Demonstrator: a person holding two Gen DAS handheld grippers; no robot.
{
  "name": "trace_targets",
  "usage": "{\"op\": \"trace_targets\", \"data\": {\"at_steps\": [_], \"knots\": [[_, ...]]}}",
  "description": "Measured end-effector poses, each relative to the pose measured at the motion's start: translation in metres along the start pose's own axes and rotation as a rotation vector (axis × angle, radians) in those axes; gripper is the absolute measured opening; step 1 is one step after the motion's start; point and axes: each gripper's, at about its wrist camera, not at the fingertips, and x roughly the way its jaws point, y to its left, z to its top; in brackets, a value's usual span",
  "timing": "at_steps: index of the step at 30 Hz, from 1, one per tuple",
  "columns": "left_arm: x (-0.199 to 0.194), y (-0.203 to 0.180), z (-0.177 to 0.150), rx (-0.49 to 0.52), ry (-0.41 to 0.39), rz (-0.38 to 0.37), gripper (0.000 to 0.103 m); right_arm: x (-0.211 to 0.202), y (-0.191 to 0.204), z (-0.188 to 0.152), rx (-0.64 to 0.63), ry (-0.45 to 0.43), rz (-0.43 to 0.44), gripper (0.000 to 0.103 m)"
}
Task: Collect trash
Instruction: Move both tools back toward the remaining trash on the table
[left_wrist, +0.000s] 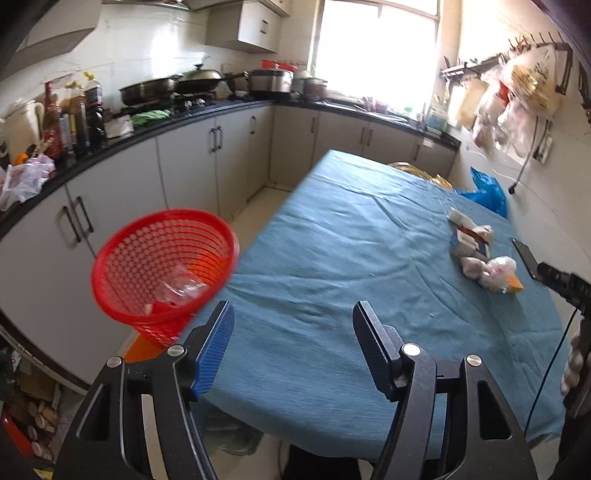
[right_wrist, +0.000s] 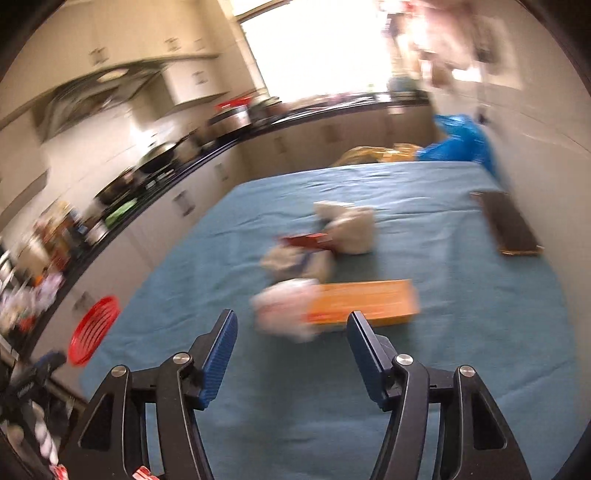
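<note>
Now your right gripper (right_wrist: 291, 332), jaws wide and empty, faces the orange box (right_wrist: 364, 302) for pickup, while your left gripper (left_wrist: 293, 328), equally open and empty, hangs beside the red basket (left_wrist: 162, 266).

bare blue tablecloth (right_wrist: 258, 387) ahead; trash pile (right_wrist: 317, 258) (blurred) beyond.

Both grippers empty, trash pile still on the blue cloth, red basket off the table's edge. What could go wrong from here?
1. The dark phone lies near the trash pile; a sweep by the right gripper might catch it.
2. The orange box lies partly under a crumpled white wrapper; a pinch may lift only one.
3. The red basket stands beside the table, not on it; a short drop would likely land on the floor.
</note>
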Motion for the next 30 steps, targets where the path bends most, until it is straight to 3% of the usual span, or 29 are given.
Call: {"op": "trace_targets", "data": {"at_steps": [3,7,13,17,19,21,23,25,27,30], "knots": [[0.005,-0.013,-0.003,0.015,0.020,-0.020,0.066,0.000,-0.032,0.010,0.074,-0.001,-0.028,0.067],[0.008,-0.026,-0.004,0.038,0.030,-0.026,0.066,0.013,-0.047,0.016,0.115,0.022,0.004,0.069],[0.015,-0.037,-0.006,0.041,0.061,-0.037,0.066,0.067,-0.021,0.024,0.148,0.079,0.094,0.069],[0.017,-0.045,-0.007,0.053,0.070,-0.031,0.066,0.104,0.014,0.021,0.120,0.165,0.172,0.069],[0.018,-0.048,-0.005,0.061,0.069,-0.025,0.066,0.113,0.029,0.016,0.101,0.213,0.259,0.069],[0.019,-0.052,-0.004,0.070,0.070,-0.026,0.066,0.111,0.040,0.012,0.107,0.263,0.455,0.069],[0.022,-0.056,-0.003,0.080,0.072,-0.030,0.066,0.095,0.041,0.017,0.094,0.237,0.551,0.069],[0.028,-0.063,-0.001,0.096,0.076,-0.037,0.066,0.078,0.030,0.026,0.071,0.179,0.514,0.072],[0.034,-0.071,0.000,0.107,0.085,-0.052,0.066,0.071,0.011,0.034,0.055,0.128,0.386,0.079],[0.048,-0.090,0.004,0.119,0.110,-0.094,0.066,0.074,-0.021,0.042,0.034,0.099,0.182,0.079]]}}
